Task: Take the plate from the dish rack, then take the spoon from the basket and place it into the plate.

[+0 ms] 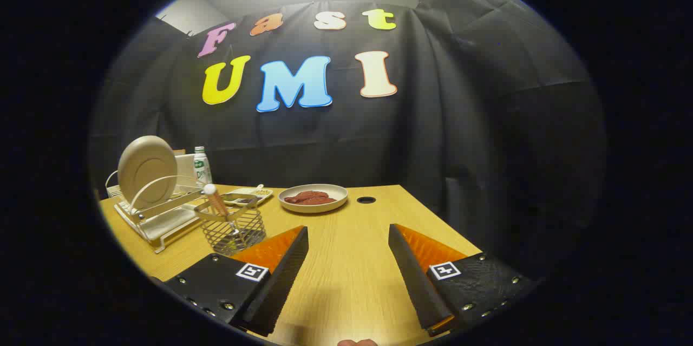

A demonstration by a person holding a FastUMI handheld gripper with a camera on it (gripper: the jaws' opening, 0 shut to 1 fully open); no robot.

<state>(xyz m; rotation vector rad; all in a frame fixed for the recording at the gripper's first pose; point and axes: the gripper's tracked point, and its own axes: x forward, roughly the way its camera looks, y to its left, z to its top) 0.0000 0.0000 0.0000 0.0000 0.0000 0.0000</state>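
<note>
A beige plate (146, 170) stands upright in a white dish rack (157, 216) at the far left of the wooden table (346, 270). Right of the rack sits a wire basket (233, 229) holding a spoon (217, 202) whose handle leans up and to the left. My gripper (348, 233) is open above the bare tabletop, with nothing between its fingers. The basket lies just ahead of the left finger, and the rack is farther off to the left.
A shallow bowl (313, 197) with red-brown food sits beyond the fingers near the back edge. A small tray (250, 195) and a bottle (202, 165) stand behind the basket. A round cable hole (366, 200) lies right of the bowl. The table's right edge runs close to the right finger.
</note>
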